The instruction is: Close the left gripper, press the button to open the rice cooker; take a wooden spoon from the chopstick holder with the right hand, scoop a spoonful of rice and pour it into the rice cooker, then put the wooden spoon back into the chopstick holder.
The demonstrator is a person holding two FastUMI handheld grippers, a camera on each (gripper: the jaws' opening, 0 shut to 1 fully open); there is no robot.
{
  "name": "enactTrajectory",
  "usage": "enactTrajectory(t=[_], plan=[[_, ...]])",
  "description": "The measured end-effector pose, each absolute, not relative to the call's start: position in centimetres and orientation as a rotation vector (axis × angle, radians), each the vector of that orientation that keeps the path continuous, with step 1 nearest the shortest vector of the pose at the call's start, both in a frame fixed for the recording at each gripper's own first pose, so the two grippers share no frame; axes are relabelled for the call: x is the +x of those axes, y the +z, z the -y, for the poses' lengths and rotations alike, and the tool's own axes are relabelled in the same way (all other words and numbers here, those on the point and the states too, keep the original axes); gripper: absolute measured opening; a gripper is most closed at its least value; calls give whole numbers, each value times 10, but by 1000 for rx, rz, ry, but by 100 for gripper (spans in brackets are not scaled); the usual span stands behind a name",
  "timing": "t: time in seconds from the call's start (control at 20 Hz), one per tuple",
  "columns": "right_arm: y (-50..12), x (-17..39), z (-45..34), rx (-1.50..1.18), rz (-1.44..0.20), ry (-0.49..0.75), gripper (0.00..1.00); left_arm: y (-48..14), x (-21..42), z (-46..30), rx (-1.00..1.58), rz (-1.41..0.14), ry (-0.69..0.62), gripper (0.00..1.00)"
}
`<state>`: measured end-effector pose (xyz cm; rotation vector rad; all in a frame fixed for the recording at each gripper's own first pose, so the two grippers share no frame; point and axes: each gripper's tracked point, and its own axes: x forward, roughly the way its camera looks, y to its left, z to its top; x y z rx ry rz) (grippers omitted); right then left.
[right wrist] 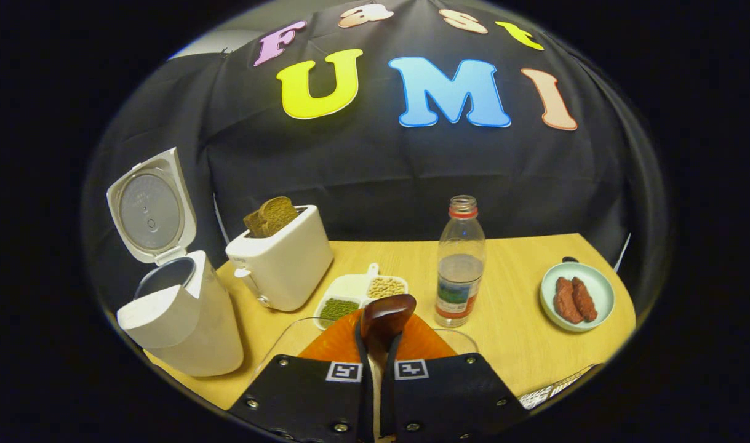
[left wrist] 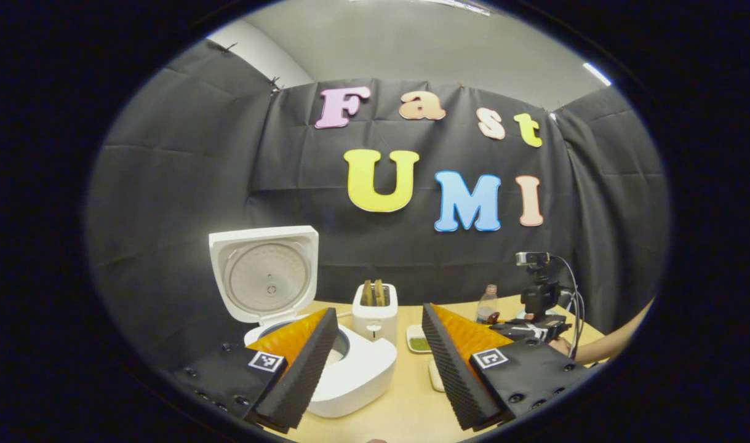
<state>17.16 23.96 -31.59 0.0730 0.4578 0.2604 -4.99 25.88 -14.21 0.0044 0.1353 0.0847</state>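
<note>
the left gripper (left wrist: pixel 379 363) hangs just in front of the rice cooker (left wrist: pixel 350 375) with its two fingers spread wide apart, gripping nothing. the right gripper (right wrist: pixel 378 344) sits to the right of the rice cooker, fingers pressed together on the wooden spoon (right wrist: pixel 384 317), whose bowl pokes out ahead.

My left gripper's pads (left wrist: pixel 301 369) are matt black ribbed foam on orange plastic. The rice cooker (right wrist: pixel 184 326) and toaster (right wrist: pixel 285 264) at frame left are smooth white plastic; the spoon (right wrist: pixel 384 317) between my right fingers is glossy dark wood. The table (right wrist: pixel 522 344) is matt pale wood, the bottle (right wrist: pixel 461 271) clear plastic.
</note>
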Motion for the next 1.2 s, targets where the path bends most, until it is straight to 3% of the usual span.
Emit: enactTrajectory(t=[0.25,0.3,0.45,0.65,0.75,1.2], plan=[[-319,153,-265,297,-527,300,5,-150,-47,-262,20,-151,87,96],[-319,153,-266,368,-545,304,5,-150,-47,-261,21,-151,87,92],[-322,155,-260,553,-588,274,5,-150,-50,-257,20,-151,84,96],[-292,165,-216,750,-523,203,5,-146,-55,-259,11,-140,86,92],[-273,165,-198,814,-490,189,5,-146,-55,-262,7,-135,91,96],[-190,151,-169,1069,-356,208,4,-155,-54,-275,1,-139,84,92]])
